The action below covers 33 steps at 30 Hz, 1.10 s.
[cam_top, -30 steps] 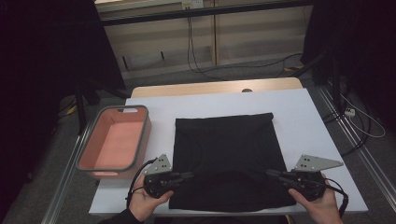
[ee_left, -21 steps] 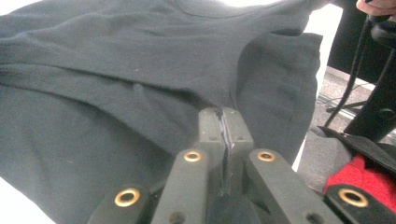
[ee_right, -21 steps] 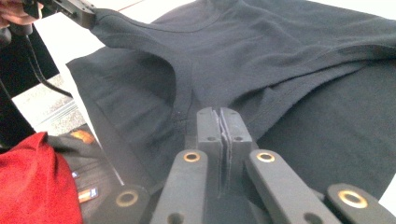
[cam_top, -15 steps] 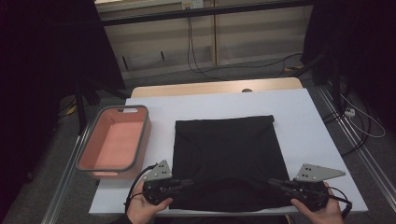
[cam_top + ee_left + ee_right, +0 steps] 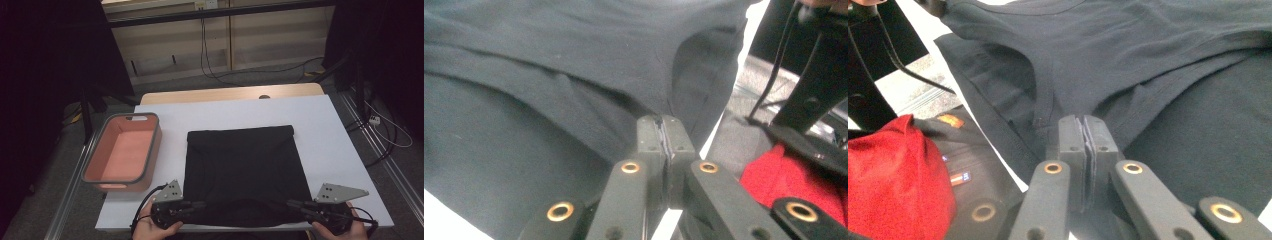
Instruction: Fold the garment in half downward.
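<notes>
The left hand-held gripper [image 5: 200,205], at the lower left of the high view, has its jaws pressed together on the near edge of a black garment [image 5: 242,170], and its own view shows a thin fold of dark cloth pinched between the two black pads. At the lower right of the high view the right hand-held gripper [image 5: 292,204] is likewise clamped on the same near edge, with a seam of the cloth caught between its jaws in its own view. A hand [image 5: 152,230] at the bottom edge holds each tool. Between the two hand-held grippers the near edge of the garment sags in a shallow curve at the front of the counter [image 5: 330,130], while the rest of it lies flat and square across the middle of the white surface. A pink tub with a grey rim [image 5: 150,165] stands at the left side of the counter, just beside the garment and apart from it. Red cloth [image 5: 893,175] shows at the lower left of the right gripper view, below the counter's edge
</notes>
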Available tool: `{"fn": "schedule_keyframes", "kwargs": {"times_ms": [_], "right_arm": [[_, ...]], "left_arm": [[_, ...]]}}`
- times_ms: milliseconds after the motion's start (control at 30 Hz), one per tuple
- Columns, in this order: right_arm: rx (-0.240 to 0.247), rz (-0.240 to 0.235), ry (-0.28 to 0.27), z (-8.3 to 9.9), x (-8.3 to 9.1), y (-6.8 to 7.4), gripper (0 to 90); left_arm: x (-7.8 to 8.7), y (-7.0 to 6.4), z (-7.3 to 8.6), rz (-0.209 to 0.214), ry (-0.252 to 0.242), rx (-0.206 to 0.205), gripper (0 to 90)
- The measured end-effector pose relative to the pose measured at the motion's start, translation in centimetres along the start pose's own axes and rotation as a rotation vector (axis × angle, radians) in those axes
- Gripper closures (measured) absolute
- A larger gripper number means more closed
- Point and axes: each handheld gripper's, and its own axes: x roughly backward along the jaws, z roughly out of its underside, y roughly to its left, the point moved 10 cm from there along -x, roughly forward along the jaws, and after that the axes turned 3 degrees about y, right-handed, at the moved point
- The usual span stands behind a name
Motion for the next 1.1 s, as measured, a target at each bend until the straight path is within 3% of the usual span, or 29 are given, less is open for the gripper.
{"fn": "schedule_keyframes", "kwargs": {"times_ms": [233, 400, 567, 733, 967, 1100], "right_arm": [[0.012, 0.002, 0.033, 0.4, -0.6, -0.2, 86.0], [0.015, 0.004, 0.041, 0.4, -1.0, -0.3, 76.0], [0.003, 0.036, 0.049, 0.2, -1.7, -0.9, 60.5], [0.004, 0.051, 0.028, -0.7, -2.5, -1.1, 49.8], [0.014, 0.073, 0.013, -1.6, -3.7, -1.2, 37.8], [0.018, 0.080, 0.006, -2.0, -4.2, -1.1, 34.7]], "left_arm": [[-0.4, 0.1, 0.4, 0.019, 0.026, -0.002, 86.7], [-0.5, 0.6, 0.4, 0.008, 0.028, 0.010, 73.8], [-0.7, 1.8, 0.3, -0.054, 0.034, 0.032, 50.4], [-0.5, 3.1, -0.3, -0.108, -0.003, 0.037, 34.6], [-0.5, 5.1, -0.8, -0.210, -0.031, 0.027, 19.0], [-0.8, 6.1, -1.1, -0.244, -0.038, 0.029, 13.2]]}}
